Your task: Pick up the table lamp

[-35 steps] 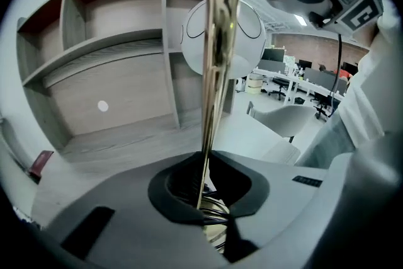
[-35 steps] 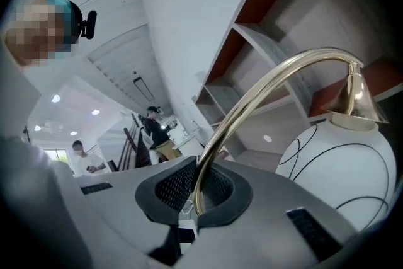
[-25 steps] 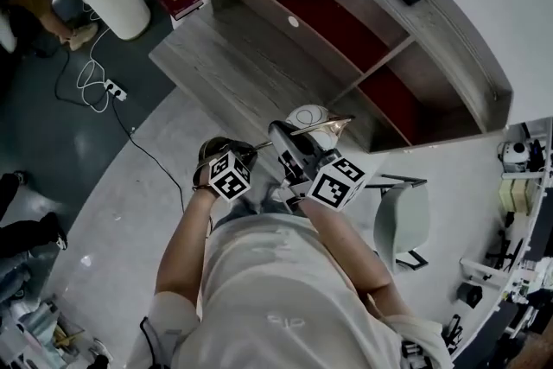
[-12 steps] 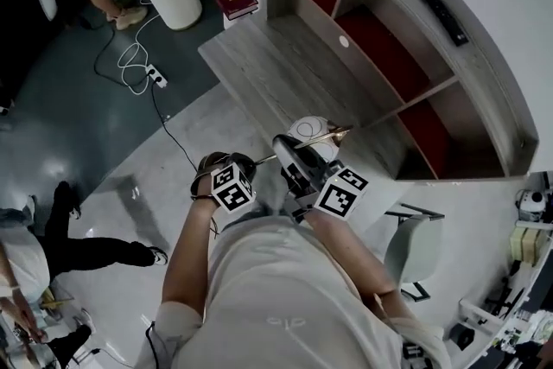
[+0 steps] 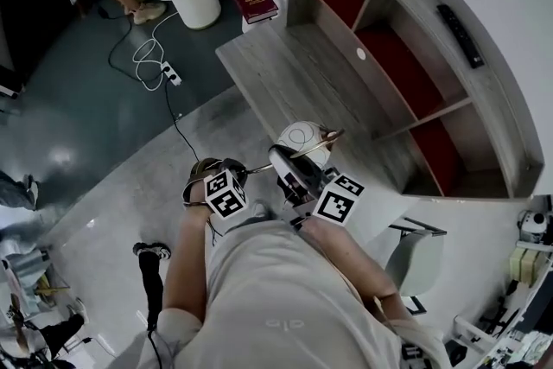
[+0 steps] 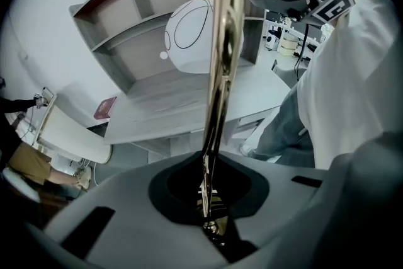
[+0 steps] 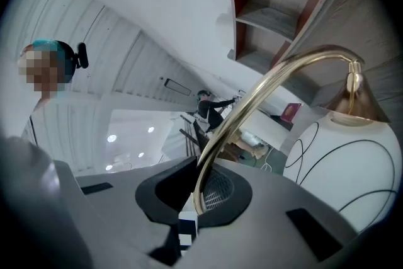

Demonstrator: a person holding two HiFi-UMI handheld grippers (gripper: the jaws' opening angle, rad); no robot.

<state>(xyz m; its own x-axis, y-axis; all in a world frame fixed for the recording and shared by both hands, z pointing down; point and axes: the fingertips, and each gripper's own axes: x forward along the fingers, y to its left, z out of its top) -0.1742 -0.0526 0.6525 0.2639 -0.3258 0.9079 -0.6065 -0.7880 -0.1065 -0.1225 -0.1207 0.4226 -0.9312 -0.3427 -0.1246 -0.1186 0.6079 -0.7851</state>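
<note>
Before a grey wooden shelf unit (image 5: 346, 91), the table lamp (image 5: 304, 138) is held aloft between both tools. The right tool (image 7: 189, 214) clamps its curved brass arm (image 7: 264, 91), with the white globe shade (image 7: 352, 160) just beyond. The left tool (image 6: 211, 223) pinches the stem further along.

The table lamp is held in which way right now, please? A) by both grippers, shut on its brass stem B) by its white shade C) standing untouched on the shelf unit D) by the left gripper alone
A: the left gripper and the right gripper each close on the brass stem of the table lamp in their own views.
</note>
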